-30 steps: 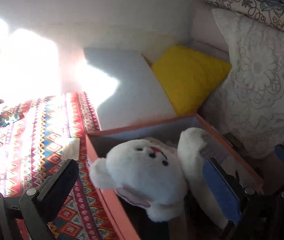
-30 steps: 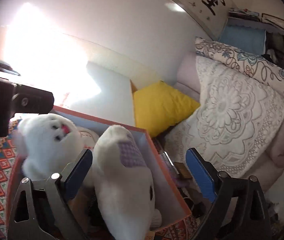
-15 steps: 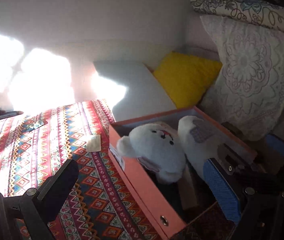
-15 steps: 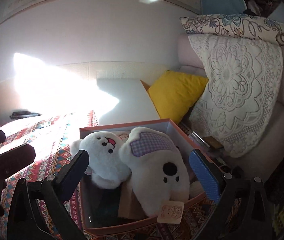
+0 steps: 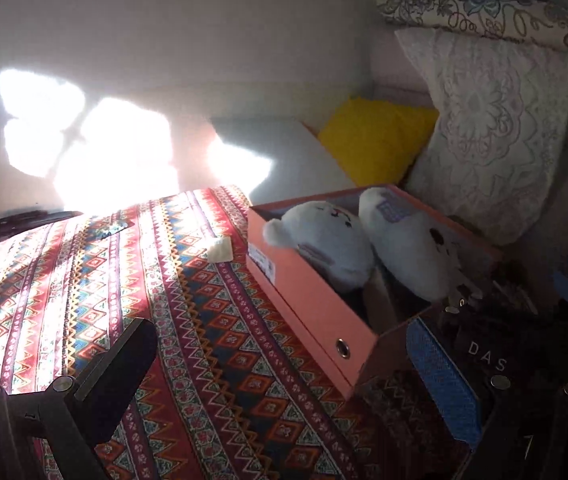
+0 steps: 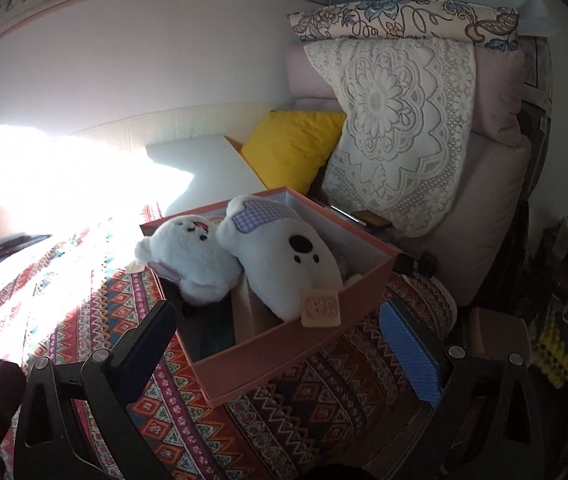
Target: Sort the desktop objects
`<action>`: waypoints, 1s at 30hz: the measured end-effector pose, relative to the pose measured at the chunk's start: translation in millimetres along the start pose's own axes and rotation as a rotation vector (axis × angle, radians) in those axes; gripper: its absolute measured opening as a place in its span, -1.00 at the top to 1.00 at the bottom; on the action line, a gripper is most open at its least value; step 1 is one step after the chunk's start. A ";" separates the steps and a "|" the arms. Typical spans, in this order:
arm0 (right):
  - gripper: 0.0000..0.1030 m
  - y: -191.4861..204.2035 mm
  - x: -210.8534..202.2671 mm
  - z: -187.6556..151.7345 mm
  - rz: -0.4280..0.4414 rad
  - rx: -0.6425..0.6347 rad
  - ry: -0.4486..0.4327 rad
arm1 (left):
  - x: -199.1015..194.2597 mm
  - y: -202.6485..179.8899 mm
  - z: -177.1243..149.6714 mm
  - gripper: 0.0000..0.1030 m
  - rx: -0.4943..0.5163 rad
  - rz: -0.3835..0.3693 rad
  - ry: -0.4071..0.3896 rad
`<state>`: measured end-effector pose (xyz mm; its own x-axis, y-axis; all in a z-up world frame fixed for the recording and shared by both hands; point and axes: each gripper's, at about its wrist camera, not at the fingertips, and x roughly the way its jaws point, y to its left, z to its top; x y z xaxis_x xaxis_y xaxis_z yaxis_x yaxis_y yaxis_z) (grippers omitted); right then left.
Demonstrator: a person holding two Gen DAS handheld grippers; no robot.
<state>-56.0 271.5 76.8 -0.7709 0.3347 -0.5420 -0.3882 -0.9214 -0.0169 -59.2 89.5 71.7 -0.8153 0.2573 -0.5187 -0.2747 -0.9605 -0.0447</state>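
Note:
An orange storage box (image 5: pixel 316 308) (image 6: pixel 284 354) stands on the patterned tablecloth (image 5: pixel 123 300) (image 6: pixel 304 412). Two white plush toys lie inside it: a bear head (image 5: pixel 324 240) (image 6: pixel 191 256) and a second plush with a lilac checked patch (image 5: pixel 408 248) (image 6: pixel 284 256). A tan tag (image 6: pixel 321 307) hangs from that plush over the box rim. My left gripper (image 5: pixel 284 368) is open, held back from the box's near corner. My right gripper (image 6: pixel 279 340) is open too, its fingers either side of the box front without touching it.
A small pale card (image 5: pixel 219 249) lies on the cloth left of the box. A dark flat object (image 5: pixel 31 220) (image 6: pixel 19 244) sits at the far table edge. A yellow cushion (image 6: pixel 292 148) and a lace-covered sofa back (image 6: pixel 396 128) stand behind. Bright sun glare washes the cloth's left part.
Both grippers have pulled back and up from the box, open and empty throughout. The two plush toys stay in the box, which now looks smaller and farther.

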 end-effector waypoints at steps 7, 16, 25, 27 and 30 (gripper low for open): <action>-0.99 0.0 -43.7 -20.9 -0.012 0.009 -0.001 | -35.5 6.2 -13.1 -0.99 -0.027 0.099 -0.038; -0.99 0.0 -81.8 -28.1 0.001 -0.002 -0.028 | -64.0 7.0 -18.1 -0.99 -0.028 0.093 -0.061; -0.99 -5.4 -106.9 -30.9 0.006 0.015 -0.049 | -80.9 -6.9 -20.2 -0.99 -0.003 0.053 -0.070; -0.99 -7.8 -110.6 -31.3 0.003 0.018 -0.052 | -81.7 -10.5 -21.5 -0.99 0.007 0.050 -0.064; -0.99 -12.4 -113.5 -32.0 0.002 0.025 -0.053 | -82.5 -14.7 -23.6 -0.99 0.018 0.050 -0.061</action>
<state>52.4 238.6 111.6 -0.7970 0.3432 -0.4970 -0.3987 -0.9171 0.0061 24.2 80.0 95.0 -0.8576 0.2154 -0.4670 -0.2414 -0.9704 -0.0042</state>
